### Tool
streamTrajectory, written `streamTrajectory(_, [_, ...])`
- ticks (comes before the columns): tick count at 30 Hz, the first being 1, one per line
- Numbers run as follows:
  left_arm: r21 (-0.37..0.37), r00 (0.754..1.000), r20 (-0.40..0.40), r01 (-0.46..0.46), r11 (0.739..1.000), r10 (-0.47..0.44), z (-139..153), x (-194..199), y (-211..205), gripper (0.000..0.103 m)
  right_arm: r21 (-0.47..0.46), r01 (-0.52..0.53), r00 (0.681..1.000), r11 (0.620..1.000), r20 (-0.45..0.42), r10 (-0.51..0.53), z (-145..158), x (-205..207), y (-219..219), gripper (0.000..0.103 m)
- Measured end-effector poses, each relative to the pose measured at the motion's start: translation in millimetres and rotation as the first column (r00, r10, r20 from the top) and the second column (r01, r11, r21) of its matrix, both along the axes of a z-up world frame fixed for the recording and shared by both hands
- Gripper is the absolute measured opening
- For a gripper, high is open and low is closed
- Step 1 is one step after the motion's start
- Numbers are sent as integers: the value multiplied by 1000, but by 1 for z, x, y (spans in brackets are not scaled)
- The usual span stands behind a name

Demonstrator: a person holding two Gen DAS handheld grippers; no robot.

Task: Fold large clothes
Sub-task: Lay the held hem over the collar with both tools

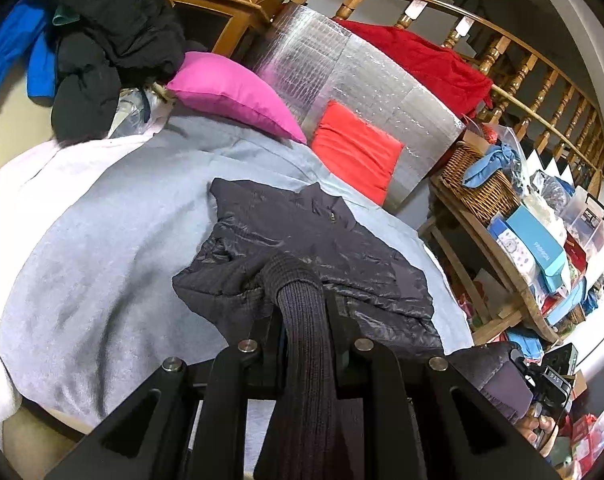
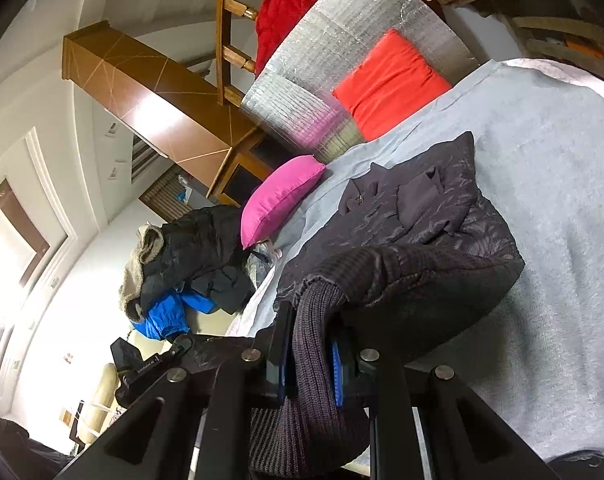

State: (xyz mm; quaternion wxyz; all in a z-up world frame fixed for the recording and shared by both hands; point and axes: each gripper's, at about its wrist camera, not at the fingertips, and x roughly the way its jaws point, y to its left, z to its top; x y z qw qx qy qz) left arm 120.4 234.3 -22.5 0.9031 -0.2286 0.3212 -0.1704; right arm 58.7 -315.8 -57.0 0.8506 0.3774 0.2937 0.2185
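— How is the light behaving in the left wrist view?
— It is falling evenly and fairly brightly, and the silver sheet (image 1: 362, 92) is glinting.
— And in the right wrist view?
— A window (image 2: 10, 236) is blowing out to white and washing the wall, and glare is sitting on the wooden beam (image 2: 154, 112).
— Any distortion?
— The fisheye is bending the railing (image 1: 514, 60), and black corners are closing in. The dark jacket (image 2: 422, 216) is losing detail.
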Motion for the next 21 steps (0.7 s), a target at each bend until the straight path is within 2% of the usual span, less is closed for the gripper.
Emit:
streamTrajectory(7, [7, 1000, -5, -4, 1000, 4, 1, 1, -2, 16, 11, -6, 1000, 1000, 3, 6, -2, 4, 1, 17])
streamTrajectory(21, [66, 998, 61, 17, 998, -21, 33, 38, -21, 16, -17, -3, 999, 1000, 44, 4, 22, 36, 0, 17])
